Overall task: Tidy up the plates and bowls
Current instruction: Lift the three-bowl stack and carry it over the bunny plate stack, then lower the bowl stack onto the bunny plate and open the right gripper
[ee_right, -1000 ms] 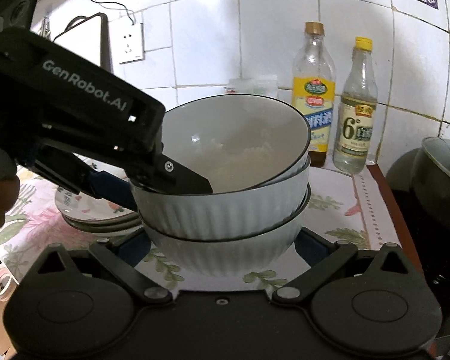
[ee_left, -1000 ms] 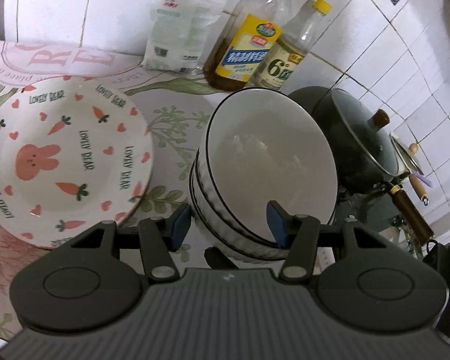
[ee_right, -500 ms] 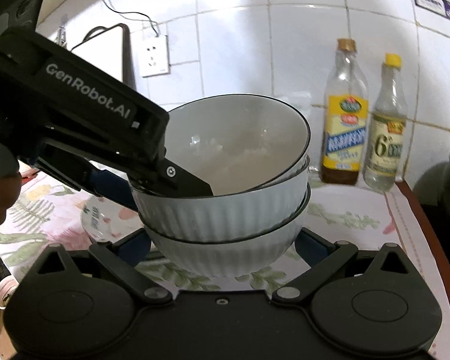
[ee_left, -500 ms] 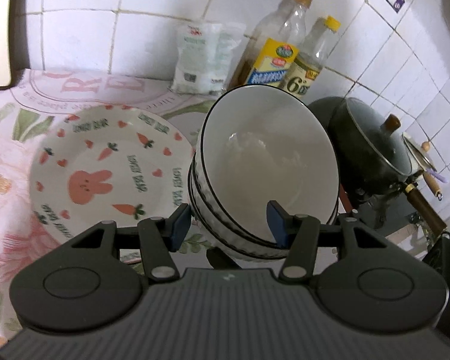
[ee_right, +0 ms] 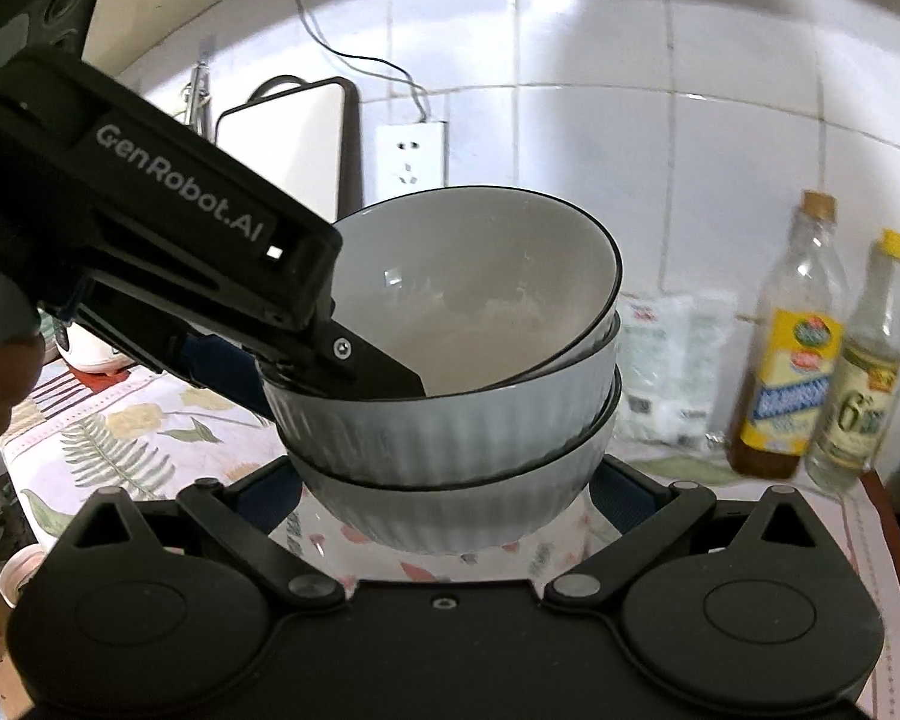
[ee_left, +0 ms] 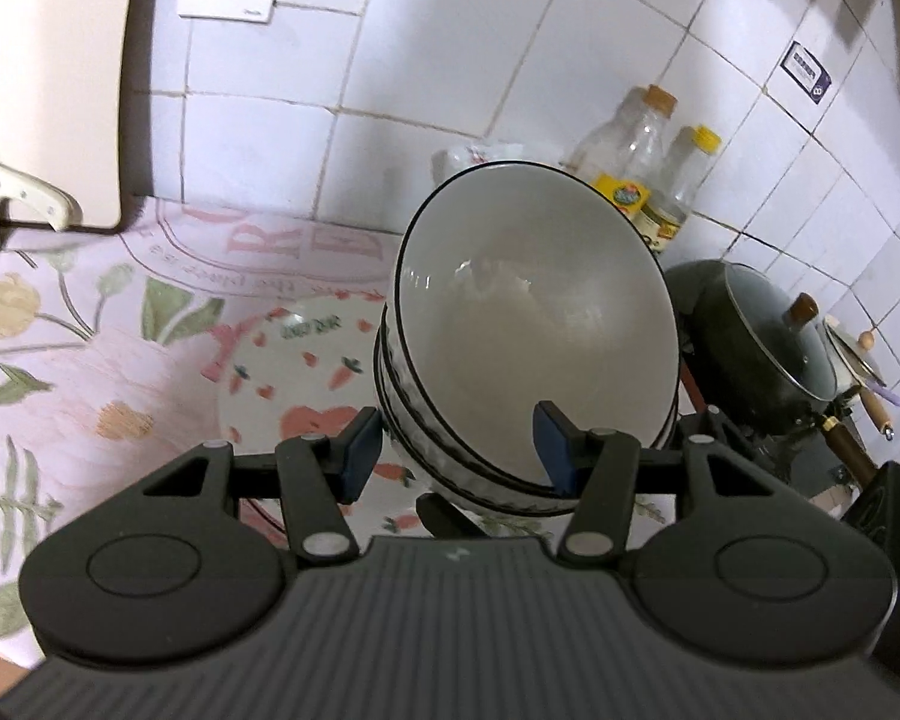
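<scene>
while both claws carry the stack of ribbed white bowls (ee_right: pixel 456 420) above the floral tablecloth (ee_left: pixel 60 324), the left gripper (ee_left: pixel 459 450) pinches the stack's rim wall, one finger inside the top bowl, and the right gripper (ee_right: pixel 444 495) clasps the bottom bowl's sides. the stack hangs over the carrot-print plate (ee_left: pixel 294 360), beside the oil bottle (ee_right: pixel 792 336). its mouths face upward, its axis leaning slightly. keeping both hands moving together should stop the bowls sliding.

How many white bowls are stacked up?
3 white ribbed bowls with dark rims, nested: top bowl, tilted; middle bowl; bottom bowl. Another could hide inside the stack.
</scene>
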The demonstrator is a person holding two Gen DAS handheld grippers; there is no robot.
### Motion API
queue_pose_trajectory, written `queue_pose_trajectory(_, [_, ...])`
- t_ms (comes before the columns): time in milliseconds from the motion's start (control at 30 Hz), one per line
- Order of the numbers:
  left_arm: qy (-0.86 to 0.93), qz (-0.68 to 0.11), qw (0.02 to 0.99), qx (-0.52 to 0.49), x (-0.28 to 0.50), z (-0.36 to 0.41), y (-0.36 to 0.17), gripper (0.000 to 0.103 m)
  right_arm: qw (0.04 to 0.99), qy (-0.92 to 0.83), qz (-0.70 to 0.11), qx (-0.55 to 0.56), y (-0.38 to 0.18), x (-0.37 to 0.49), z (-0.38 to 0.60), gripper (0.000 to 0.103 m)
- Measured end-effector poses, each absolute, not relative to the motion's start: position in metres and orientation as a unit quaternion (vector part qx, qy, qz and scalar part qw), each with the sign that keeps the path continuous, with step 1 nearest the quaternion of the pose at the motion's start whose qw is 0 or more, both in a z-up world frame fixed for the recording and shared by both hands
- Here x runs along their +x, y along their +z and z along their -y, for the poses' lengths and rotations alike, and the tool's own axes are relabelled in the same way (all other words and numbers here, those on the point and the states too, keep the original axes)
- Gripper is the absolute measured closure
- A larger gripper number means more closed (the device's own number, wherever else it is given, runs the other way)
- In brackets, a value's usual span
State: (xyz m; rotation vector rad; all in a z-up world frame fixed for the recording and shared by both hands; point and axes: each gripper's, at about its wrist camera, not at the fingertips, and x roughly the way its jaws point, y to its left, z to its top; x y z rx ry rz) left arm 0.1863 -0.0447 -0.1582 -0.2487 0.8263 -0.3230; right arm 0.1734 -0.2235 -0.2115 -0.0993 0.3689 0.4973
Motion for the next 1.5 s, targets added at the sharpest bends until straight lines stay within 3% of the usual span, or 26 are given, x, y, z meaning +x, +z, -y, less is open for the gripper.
queue_pose_trajectory(333, [-0.149, -0.38, 0.901, -0.146, 0.216, 0.015, -0.185, 0.05, 0.948, 0.253, -0.189, -0.042, -0.228, 0.215, 0.204, 0.0])
queue_pose_trajectory(767, [-0.13, -0.416, 0.89, -0.133, 0.247, 0.014, -0.229, 0.05, 0.931, 0.255, -0.26, -0.024, -0.264, 0.252, 0.191, 0.0])
queue_pose_trajectory(1500, [-0.089, -0.46, 0.867, -0.169, 0.263, 0.014, -0.234, 0.048, 0.918, 0.243, -0.308, -0.059, -0.261, 0.254, 0.182, 0.0])
